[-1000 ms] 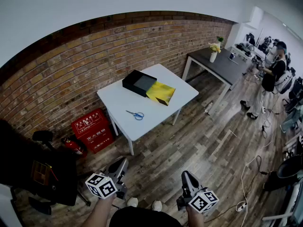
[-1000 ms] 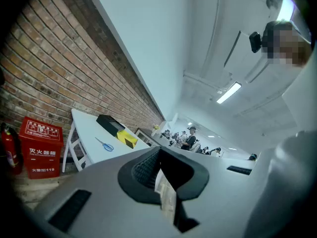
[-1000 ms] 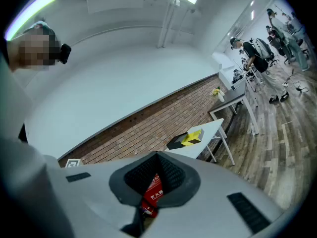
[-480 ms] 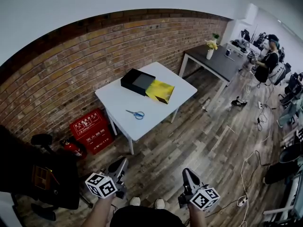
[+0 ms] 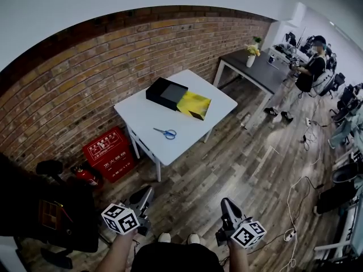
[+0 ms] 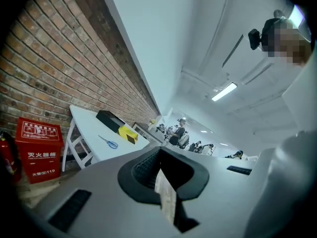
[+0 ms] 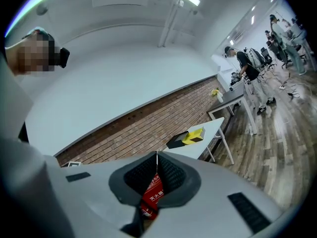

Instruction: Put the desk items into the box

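Note:
A white table (image 5: 147, 118) stands against the brick wall, well ahead of both grippers. On it lie an open black box (image 5: 166, 92), a yellow item (image 5: 193, 105) touching the box's right side, and blue-handled scissors (image 5: 166, 132) nearer the front. In the left gripper view I see the scissors (image 6: 109, 142), the box (image 6: 110, 118) and the yellow item (image 6: 128, 134). My left gripper (image 5: 143, 198) and right gripper (image 5: 227, 207) are held low over the wooden floor, both shut and empty. The right gripper view shows the box (image 7: 177, 141) and yellow item (image 7: 195, 134) far off.
Red fire-equipment crates (image 5: 110, 154) and a fire extinguisher (image 5: 88, 176) sit on the floor left of the table. A black chair (image 5: 51, 208) is at my left. A dark desk (image 5: 264, 75) with a flower vase (image 5: 251, 55) stands at the right, a person (image 5: 306, 75) beyond it. Cables (image 5: 298, 203) trail across the floor.
The view has shifted slightly, and the person at the far desk has stepped leftward. Both grippers stay low and shut, hardly moved.

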Tool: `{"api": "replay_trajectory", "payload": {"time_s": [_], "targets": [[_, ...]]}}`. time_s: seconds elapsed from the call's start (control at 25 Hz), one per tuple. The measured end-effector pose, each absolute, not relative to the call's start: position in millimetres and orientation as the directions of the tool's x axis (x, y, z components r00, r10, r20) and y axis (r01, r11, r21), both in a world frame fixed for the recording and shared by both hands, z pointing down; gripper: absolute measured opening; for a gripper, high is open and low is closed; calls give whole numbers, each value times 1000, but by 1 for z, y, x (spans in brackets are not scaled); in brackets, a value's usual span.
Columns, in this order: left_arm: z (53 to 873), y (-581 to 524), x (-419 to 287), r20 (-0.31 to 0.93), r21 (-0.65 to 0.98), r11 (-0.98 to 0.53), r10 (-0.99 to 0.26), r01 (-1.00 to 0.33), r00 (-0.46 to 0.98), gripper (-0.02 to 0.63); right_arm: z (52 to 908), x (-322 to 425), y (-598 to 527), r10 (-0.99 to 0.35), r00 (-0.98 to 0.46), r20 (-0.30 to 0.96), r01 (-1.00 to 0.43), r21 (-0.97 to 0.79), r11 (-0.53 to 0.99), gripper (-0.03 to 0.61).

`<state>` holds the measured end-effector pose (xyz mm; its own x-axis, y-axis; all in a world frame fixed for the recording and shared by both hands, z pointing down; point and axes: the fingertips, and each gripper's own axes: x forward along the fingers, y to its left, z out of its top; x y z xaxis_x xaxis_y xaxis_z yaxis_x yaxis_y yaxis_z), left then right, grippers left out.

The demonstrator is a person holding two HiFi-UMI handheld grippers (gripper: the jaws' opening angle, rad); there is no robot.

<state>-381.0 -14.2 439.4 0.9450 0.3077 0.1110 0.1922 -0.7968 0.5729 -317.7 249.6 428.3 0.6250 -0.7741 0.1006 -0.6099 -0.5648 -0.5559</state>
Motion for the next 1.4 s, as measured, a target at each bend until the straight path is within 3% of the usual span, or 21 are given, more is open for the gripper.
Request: {"api": "replay_trajectory", "payload": {"time_s": [0.6,1.4], "targets": [[455,-23,-361,147,562,-799,352,215,924,14,433,-305,225,-789,602,123,-640,-516,-569,23],[460,8,-193,229,482,-869,250,114,941,14,450,-118,218,-903,403,148,-737,-533,-416,23]]}}
